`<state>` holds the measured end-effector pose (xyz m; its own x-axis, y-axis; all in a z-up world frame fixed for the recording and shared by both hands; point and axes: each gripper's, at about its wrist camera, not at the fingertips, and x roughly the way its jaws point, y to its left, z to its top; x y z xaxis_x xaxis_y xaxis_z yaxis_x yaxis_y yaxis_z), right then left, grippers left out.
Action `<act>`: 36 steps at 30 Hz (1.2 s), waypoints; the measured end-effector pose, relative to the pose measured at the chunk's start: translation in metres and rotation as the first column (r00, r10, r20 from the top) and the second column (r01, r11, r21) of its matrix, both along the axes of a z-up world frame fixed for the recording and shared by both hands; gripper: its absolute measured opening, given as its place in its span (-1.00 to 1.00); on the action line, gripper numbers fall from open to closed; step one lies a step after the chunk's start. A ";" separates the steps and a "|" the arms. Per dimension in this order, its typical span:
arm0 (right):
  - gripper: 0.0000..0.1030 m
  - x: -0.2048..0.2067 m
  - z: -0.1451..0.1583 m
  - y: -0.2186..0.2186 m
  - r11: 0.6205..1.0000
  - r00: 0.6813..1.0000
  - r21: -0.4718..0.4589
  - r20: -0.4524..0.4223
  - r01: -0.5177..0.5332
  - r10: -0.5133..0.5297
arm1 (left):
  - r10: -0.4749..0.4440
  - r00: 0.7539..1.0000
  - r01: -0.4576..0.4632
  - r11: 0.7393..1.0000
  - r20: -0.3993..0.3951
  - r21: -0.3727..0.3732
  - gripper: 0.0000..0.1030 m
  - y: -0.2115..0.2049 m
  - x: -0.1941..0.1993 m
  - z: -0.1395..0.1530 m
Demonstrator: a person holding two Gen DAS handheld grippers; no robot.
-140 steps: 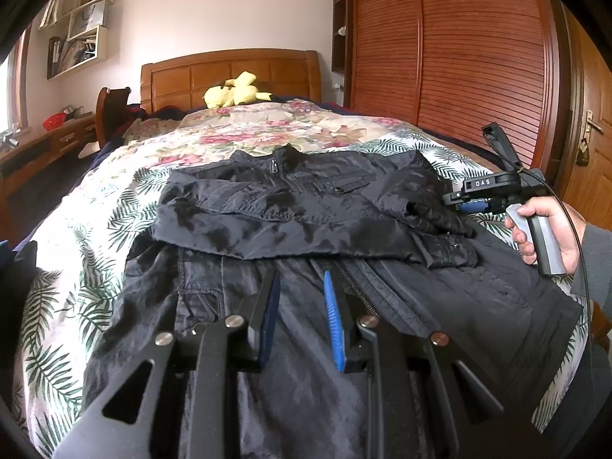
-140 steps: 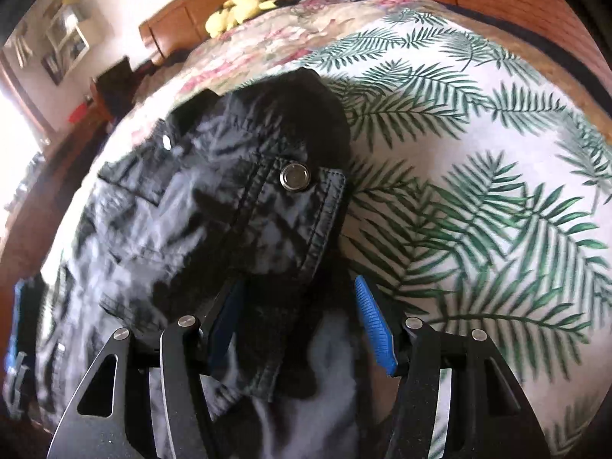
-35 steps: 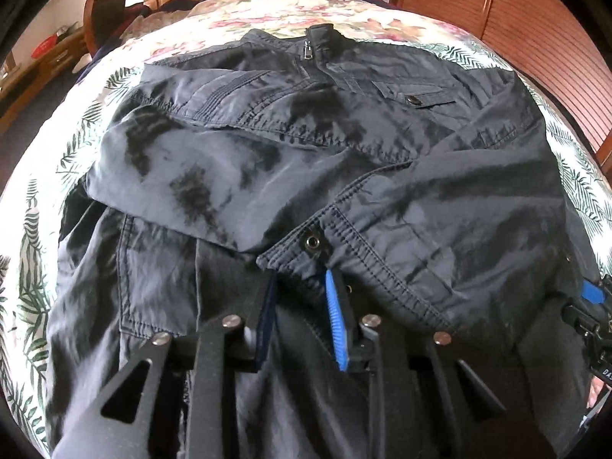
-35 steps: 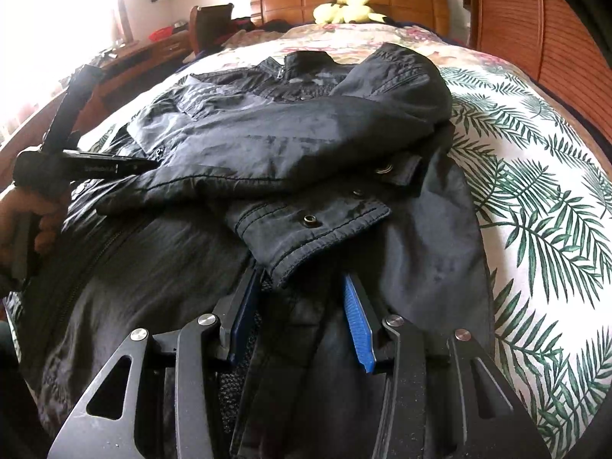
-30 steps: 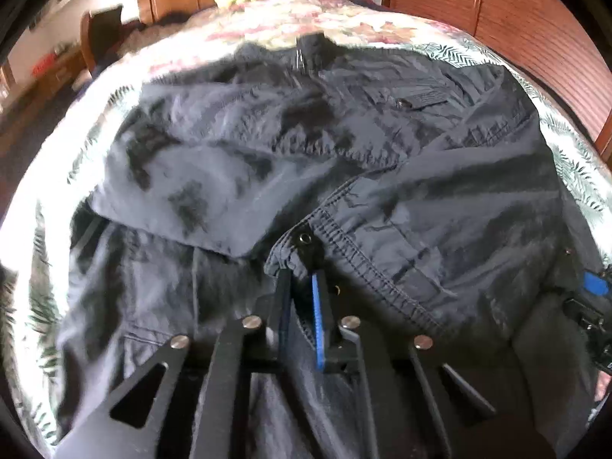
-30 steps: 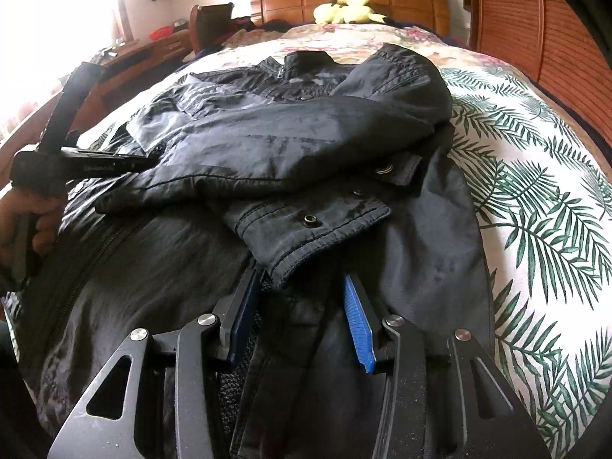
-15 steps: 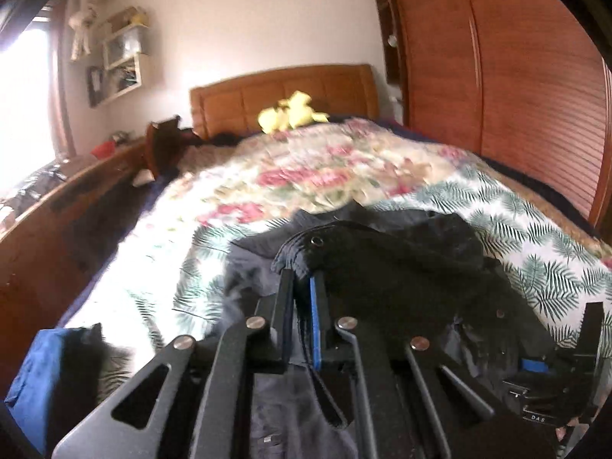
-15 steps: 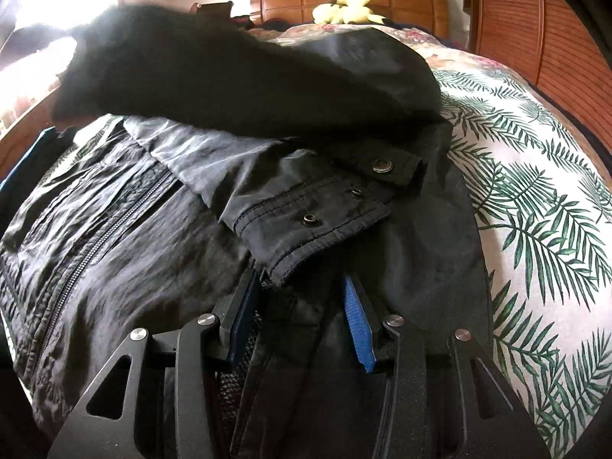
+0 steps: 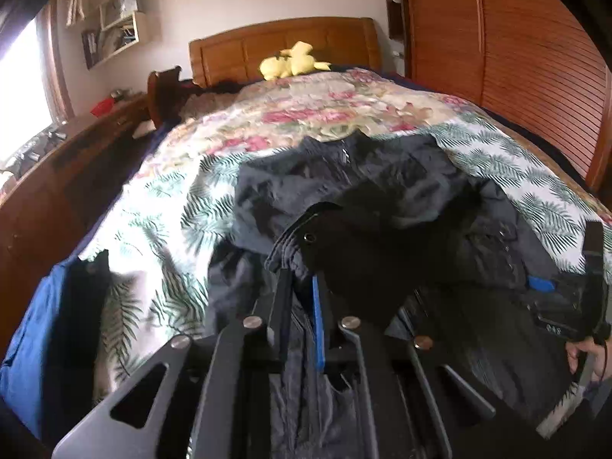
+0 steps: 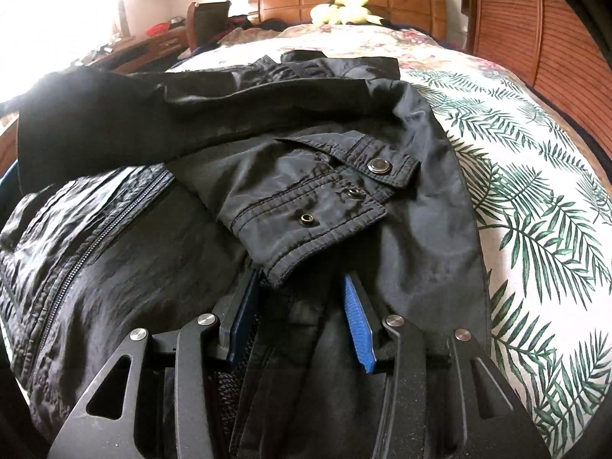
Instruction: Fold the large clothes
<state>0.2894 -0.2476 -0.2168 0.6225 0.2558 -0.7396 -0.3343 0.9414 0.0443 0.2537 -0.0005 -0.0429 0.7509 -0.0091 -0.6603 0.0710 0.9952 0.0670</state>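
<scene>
A black jacket [image 9: 344, 176] lies spread on the bed, zipper up. My left gripper [image 9: 299, 287] holds one sleeve's cuff [image 9: 306, 237] lifted above the jacket. Its jaws are opening, and the cuff cloth is still pinched between them. In the right wrist view that raised sleeve [image 10: 88, 126] hangs dark at the left. My right gripper [image 10: 300, 306] stands open, low over the jacket's [image 10: 114, 267] lower right part. The other sleeve's snap cuff [image 10: 317, 214] lies just ahead of its fingertips. The left wrist view shows the right gripper [image 9: 566, 294] at the far right, with a hand [image 9: 589, 355] on its handle.
The bed cover [image 10: 535, 191] has fern and flower prints. A yellow plush toy [image 9: 290, 63] sits by the wooden headboard [image 9: 283, 42]. Wooden wardrobe doors [image 9: 516, 76] run along the right, and a wooden desk [image 9: 57, 176] along the left. Blue cloth [image 9: 34, 325] lies at the bed's near left corner.
My left gripper shut on the sleeve cuff and lifted it up and away to the left, pulling the sleeve off the jacket front. My right gripper stayed where it was.
</scene>
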 end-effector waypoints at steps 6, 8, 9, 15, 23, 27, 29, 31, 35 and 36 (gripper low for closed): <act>-0.13 0.001 0.000 0.000 1.000 1.000 0.000 -0.003 0.000 0.000 | -0.025 0.999 0.022 0.999 -0.044 -0.049 -0.80 0.006 -0.018 -0.015; -0.13 0.001 0.000 0.000 1.000 1.000 -0.002 -0.002 0.000 0.000 | -0.019 0.998 0.017 0.999 -0.052 -0.039 -0.80 0.011 -0.024 -0.021; -0.13 0.001 0.000 0.000 1.000 1.000 -0.003 -0.001 0.001 -0.001 | -0.013 0.998 0.011 0.999 -0.055 -0.033 -0.80 0.015 -0.028 -0.025; -0.13 0.001 -0.001 0.000 1.000 1.000 -0.008 0.001 0.001 -0.001 | 0.009 0.997 -0.011 1.000 -0.078 -0.023 -0.73 0.039 -0.049 -0.037; -0.13 0.001 -0.001 0.002 1.000 1.000 -0.017 0.006 0.004 -0.004 | 0.025 0.993 -0.030 0.999 -0.115 -0.038 -0.70 0.073 -0.091 -0.056; -0.12 0.001 -0.001 0.002 1.000 1.000 -0.022 0.008 0.005 -0.005 | 0.028 0.990 -0.035 0.998 -0.137 -0.045 -0.69 0.087 -0.107 -0.065; -0.12 0.000 -0.001 0.004 1.000 1.000 -0.028 0.010 0.007 -0.007 | 0.026 0.989 -0.036 0.997 -0.146 -0.065 -0.69 0.094 -0.115 -0.068; -0.12 0.000 -0.001 0.004 0.999 1.000 -0.033 0.011 0.009 -0.009 | 0.024 0.988 -0.034 0.997 -0.153 -0.068 -0.68 0.098 -0.121 -0.071; -0.11 0.000 -0.002 0.005 0.999 1.000 -0.038 0.012 0.013 -0.013 | 0.023 0.988 -0.035 0.996 -0.156 -0.076 -0.67 0.104 -0.130 -0.076; -0.11 0.000 -0.002 0.005 0.999 1.000 -0.041 0.013 0.014 -0.014 | 0.024 0.987 -0.037 0.996 -0.161 -0.082 -0.67 0.107 -0.131 -0.079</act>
